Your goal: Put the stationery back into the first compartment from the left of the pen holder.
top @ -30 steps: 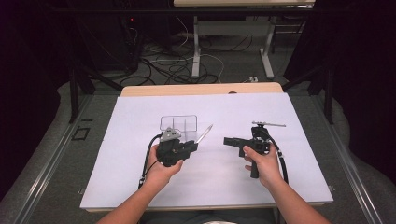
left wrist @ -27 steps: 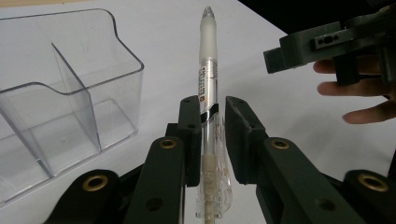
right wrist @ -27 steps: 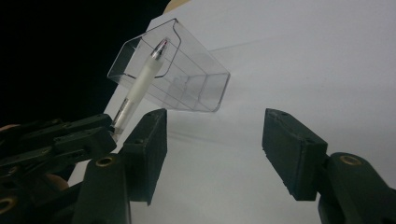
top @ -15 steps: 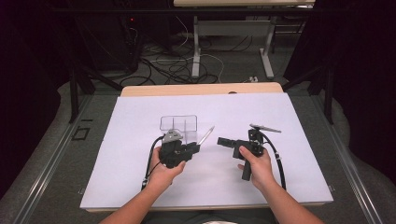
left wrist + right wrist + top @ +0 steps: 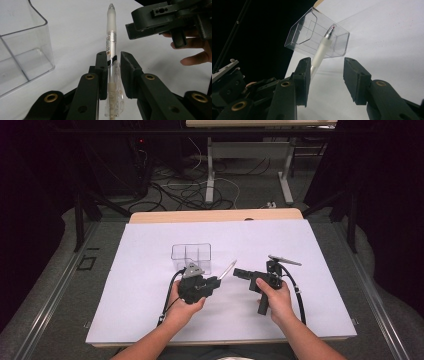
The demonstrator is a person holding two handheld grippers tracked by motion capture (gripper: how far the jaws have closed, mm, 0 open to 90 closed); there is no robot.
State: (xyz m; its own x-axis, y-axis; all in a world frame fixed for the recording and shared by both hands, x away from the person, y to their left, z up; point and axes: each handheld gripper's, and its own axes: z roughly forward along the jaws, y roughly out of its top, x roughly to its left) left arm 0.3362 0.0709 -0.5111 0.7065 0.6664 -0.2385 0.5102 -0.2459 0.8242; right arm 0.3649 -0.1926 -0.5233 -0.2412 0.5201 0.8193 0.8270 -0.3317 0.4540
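A clear pen [image 5: 111, 37] with a white grip sits lengthwise between the jaws of my left gripper [image 5: 113, 57], which is shut on its barrel. In the high view the left gripper [image 5: 216, 282] holds the pen [image 5: 227, 269] slanting up to the right, above the white table cover. My right gripper [image 5: 237, 272] faces it from the right, just beside the pen's tip. In the right gripper view the pen [image 5: 322, 50] runs past the inner edge of one jaw of the right gripper [image 5: 325, 72]. Those jaws have just been closing, but the pads do not press on the pen.
A clear plastic box [image 5: 191, 255] with dividers stands just behind the left gripper, also seen as the clear box [image 5: 22, 50] and the clear box [image 5: 312, 32]. A white sheet [image 5: 150, 320] covers the table. Cables lie on the floor beyond the far edge.
The left gripper has shifted a little to the right and down with the pen. The right gripper has edged left toward the pen's tip, and its jaws stand narrower.
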